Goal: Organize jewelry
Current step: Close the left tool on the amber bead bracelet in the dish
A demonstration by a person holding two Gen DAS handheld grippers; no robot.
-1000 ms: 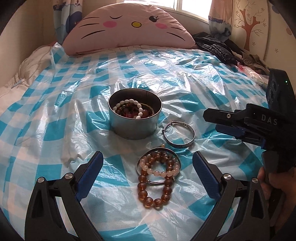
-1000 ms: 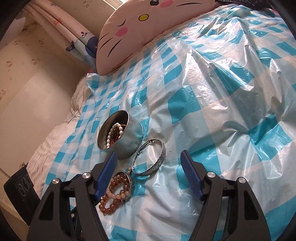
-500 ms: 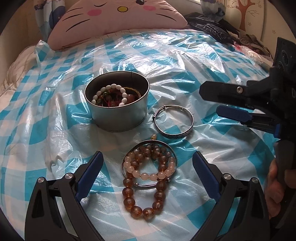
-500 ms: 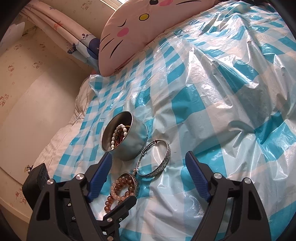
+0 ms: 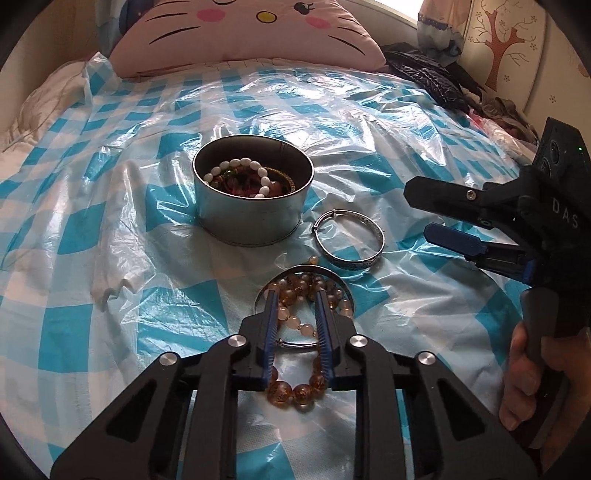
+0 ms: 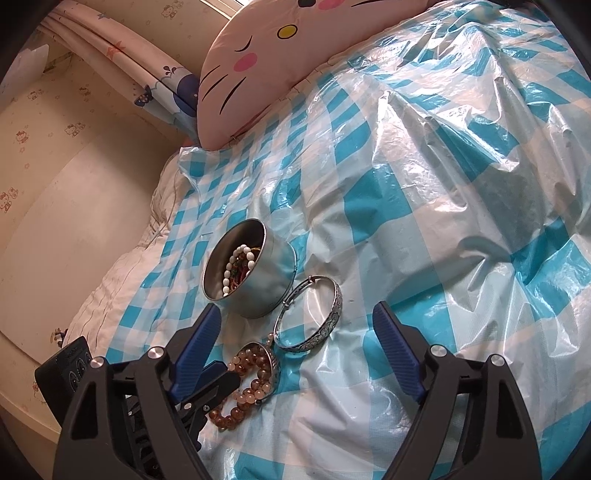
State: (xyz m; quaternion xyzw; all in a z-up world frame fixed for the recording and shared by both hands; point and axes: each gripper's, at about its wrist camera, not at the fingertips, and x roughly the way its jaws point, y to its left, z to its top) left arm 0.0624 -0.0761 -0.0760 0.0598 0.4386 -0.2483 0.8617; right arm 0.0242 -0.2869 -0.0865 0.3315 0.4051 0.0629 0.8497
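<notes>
Room: a bed covered with a crinkled blue-and-white checked plastic sheet [image 5: 110,229], a pink cat-face pillow [image 5: 243,33] at its head.
Tin: a round metal tin [image 5: 253,218] stands upright mid-bed, with a white bead bracelet [image 5: 240,173] and darker jewelry inside.
Silver bangle: an engraved silver bangle [image 5: 349,240] lies flat just beside the tin, on its right from the left camera.
Bead pile: amber bead bracelets [image 5: 295,391] lie heaped with a plain metal ring [image 5: 303,269], nearer than the tin.
Left gripper: the left gripper [image 5: 295,299] is down on the pile, its blue fingers [image 5: 271,306] drawn close around the beads, clamping them.
Right gripper: the right gripper [image 6: 295,328] hangs above the sheet with jaws spread wide, grasping nothing; the bangle sits between its fingers in its own camera.
Hand: a hand [image 5: 524,373] grips the right tool's handle.
</notes>
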